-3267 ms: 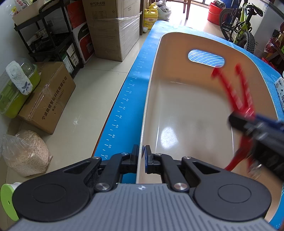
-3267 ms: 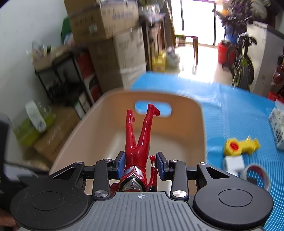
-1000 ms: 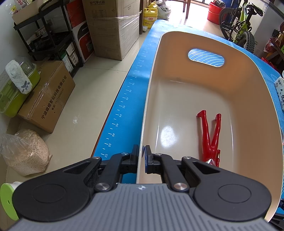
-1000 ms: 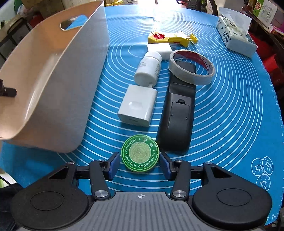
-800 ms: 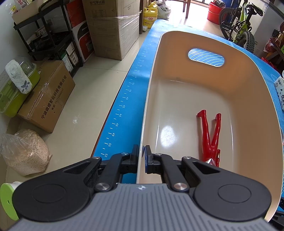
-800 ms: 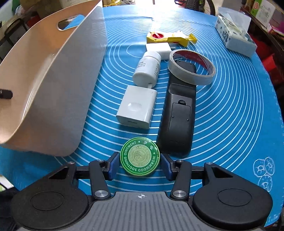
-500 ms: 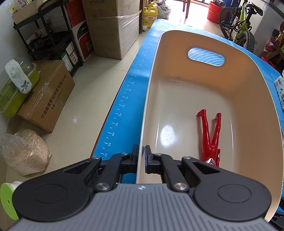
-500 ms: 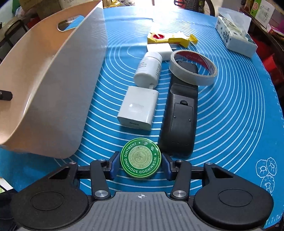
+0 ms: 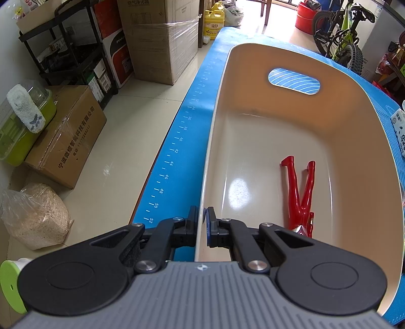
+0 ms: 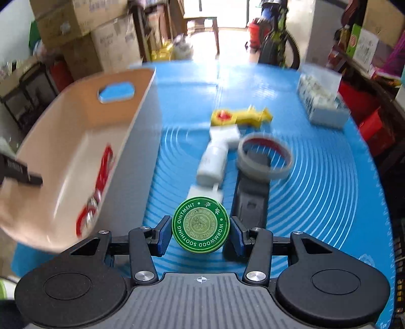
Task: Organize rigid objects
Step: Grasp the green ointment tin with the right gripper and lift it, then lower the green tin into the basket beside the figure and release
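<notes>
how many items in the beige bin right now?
1. A red plastic action figure lies on the floor of the beige plastic bin, near its right wall, legs pointing toward the handle cutout. The left gripper hides the bin's near corner.

Pale tiled floor [image 9: 131,131] with glare, stacked cardboard boxes [image 9: 162,43] and a black metal shelf [image 9: 73,50] along the left wall. Bright daylight from a doorway [image 10: 222,15] at the far end (washed out), a bicycle [image 9: 339,33] beside it. Bag of grain [image 9: 35,215] near a taped carton [image 9: 65,136].
</notes>
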`<state>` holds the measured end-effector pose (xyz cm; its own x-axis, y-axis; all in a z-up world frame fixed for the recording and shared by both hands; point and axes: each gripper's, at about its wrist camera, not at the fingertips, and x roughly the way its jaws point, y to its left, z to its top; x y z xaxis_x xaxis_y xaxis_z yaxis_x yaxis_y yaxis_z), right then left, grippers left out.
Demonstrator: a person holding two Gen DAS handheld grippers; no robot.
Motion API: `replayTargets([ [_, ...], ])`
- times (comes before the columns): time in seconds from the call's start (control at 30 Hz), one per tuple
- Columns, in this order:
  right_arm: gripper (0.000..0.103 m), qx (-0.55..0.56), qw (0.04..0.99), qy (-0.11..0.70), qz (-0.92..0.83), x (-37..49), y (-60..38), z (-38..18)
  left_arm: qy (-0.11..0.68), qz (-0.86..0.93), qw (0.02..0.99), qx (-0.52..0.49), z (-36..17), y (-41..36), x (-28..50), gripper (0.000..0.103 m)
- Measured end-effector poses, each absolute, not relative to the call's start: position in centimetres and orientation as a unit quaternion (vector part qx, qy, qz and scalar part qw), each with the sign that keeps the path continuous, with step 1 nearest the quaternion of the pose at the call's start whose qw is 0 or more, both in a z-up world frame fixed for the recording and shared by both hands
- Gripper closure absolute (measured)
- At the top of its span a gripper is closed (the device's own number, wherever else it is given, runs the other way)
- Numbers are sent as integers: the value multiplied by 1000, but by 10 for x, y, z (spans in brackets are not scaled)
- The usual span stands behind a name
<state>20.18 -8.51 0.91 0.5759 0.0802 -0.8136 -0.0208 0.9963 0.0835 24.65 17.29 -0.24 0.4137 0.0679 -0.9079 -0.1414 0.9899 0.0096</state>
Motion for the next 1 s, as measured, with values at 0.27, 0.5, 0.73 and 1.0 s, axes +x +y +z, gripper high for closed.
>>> replayTargets([
  [0.27, 49, 37, 916, 397, 48, 237, -67, 52, 538, 62, 840, -32, -2, 172, 247, 95],
  [0.5, 49, 27, 922, 376, 91, 268, -21, 66, 538, 62, 840, -30, -2, 172, 246, 95],
  [0.73, 49, -15, 910, 393, 130, 283, 31, 55, 538, 61, 840, -31, -2, 172, 246, 95],
  [1.0, 49, -35, 880, 453, 139, 294, 56, 22, 539, 60, 840, -32, -2, 171, 247, 95],
])
